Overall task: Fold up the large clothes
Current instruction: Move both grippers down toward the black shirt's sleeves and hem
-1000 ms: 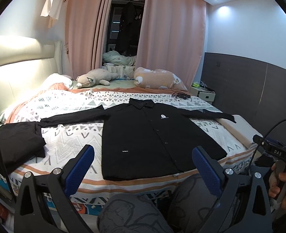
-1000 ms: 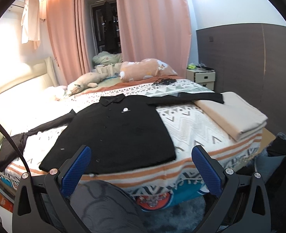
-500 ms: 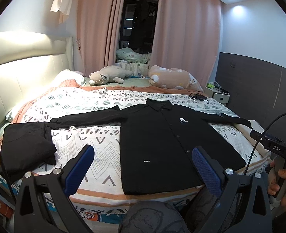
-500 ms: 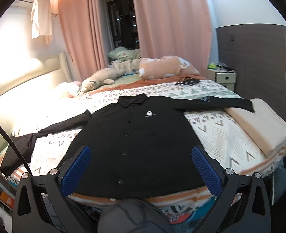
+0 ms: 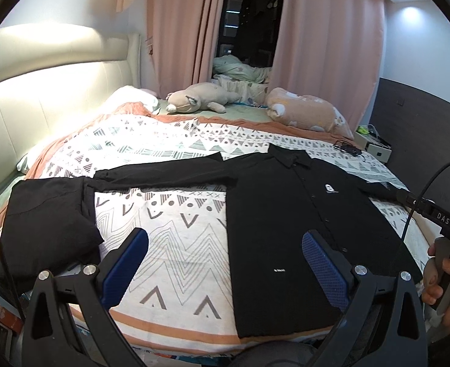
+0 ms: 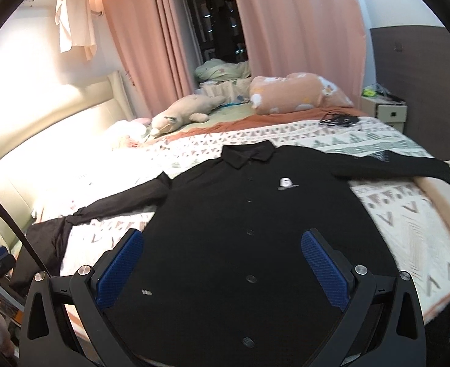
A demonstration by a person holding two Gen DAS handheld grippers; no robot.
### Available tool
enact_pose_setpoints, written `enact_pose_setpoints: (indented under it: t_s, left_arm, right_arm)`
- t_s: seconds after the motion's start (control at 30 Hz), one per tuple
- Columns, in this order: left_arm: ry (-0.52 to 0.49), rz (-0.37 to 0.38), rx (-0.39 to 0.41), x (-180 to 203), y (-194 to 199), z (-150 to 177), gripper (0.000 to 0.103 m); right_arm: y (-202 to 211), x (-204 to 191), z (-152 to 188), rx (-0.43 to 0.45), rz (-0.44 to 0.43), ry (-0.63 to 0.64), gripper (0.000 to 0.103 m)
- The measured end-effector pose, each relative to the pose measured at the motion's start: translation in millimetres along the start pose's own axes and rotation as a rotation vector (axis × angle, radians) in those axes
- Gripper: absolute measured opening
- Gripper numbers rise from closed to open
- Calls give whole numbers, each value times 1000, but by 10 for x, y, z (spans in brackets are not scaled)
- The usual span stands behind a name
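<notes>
A black long-sleeved button shirt (image 5: 289,226) (image 6: 243,226) lies flat and face up on the bed, collar far, both sleeves spread sideways. My left gripper (image 5: 225,266) hovers open over the patterned bedspread (image 5: 169,229), just left of the shirt's lower body. My right gripper (image 6: 221,269) hangs open above the shirt's lower front with nothing between its blue pads. A hand (image 5: 448,284) holding the right gripper's handle shows at the right edge of the left wrist view.
A folded black garment (image 5: 47,226) lies at the bed's left edge, touching the shirt's left cuff. Two plush toys (image 5: 197,99) (image 6: 295,91) rest at the far side by pink curtains. A beige folded blanket (image 6: 448,189) and nightstand (image 6: 384,111) sit right.
Both grippers have moved forward and over the bed, closer to the shirt. The right one now sits above the shirt's lower front; the left has swung left over the bedspread.
</notes>
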State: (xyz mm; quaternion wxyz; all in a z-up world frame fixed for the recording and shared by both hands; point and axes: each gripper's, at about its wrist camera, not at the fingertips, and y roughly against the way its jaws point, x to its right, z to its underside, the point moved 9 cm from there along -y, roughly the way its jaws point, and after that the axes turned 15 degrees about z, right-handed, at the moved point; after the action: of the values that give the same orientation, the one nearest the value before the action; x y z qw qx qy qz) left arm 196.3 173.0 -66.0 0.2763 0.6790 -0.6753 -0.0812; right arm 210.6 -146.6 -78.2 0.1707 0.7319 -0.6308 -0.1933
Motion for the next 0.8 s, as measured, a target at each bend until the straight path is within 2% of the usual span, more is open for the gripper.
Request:
enact_pose_setpoints:
  t_s: [0.4,0.6,0.7,0.8]
  left_arm:
    - [142,-40,-13,-789,-496,-195,103]
    - [240,-31,-14,-1225,-802,-370,102]
    - [294,-45,-28,-1478,-975,-467,94]
    - [324,-68,-32,-1700,-1104,-554,94]
  right_arm:
    - [-1003,-433,-415,-104,-34,26,103]
    - [-1595,-875,-672,-135,-60,32,103]
    - [-1990,-1074,-690,-175,-71,36,103]
    - [-2321,-1170,-712,-213,-71,41,103]
